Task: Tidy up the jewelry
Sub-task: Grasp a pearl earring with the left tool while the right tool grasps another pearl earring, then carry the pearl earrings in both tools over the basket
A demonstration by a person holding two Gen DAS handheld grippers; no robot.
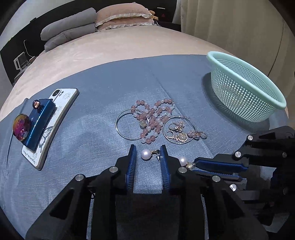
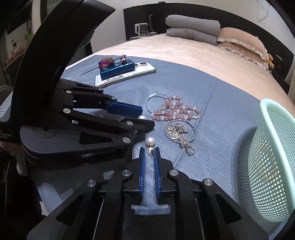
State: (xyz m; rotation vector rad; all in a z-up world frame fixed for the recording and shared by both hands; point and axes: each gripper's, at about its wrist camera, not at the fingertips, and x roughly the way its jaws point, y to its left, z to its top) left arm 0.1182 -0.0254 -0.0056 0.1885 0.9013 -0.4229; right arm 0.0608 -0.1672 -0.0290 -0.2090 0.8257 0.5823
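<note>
My left gripper (image 1: pixel 148 154) stands open on the blue cloth (image 1: pixel 92 129) spread over the bed, a pearl earring (image 1: pixel 145 154) loose between its fingers. My right gripper (image 2: pixel 149 150) is closed on the gold clasp of a second pearl earring (image 2: pixel 149 141); my left gripper's body hides much of the cloth in the right wrist view. Beyond lie a pink bead bracelet (image 1: pixel 153 118), hoops and a gold tangle too small to sort out. The mint basket (image 1: pixel 245 96) sits far right, cut off at the frame.

Phone (image 1: pixel 55 118) with a blue box (image 1: pixel 39 125) on top, gray blankets (image 1: pixel 68 30) and pink pillows (image 1: pixel 123 17) up the bed (image 1: pixel 114 46).
</note>
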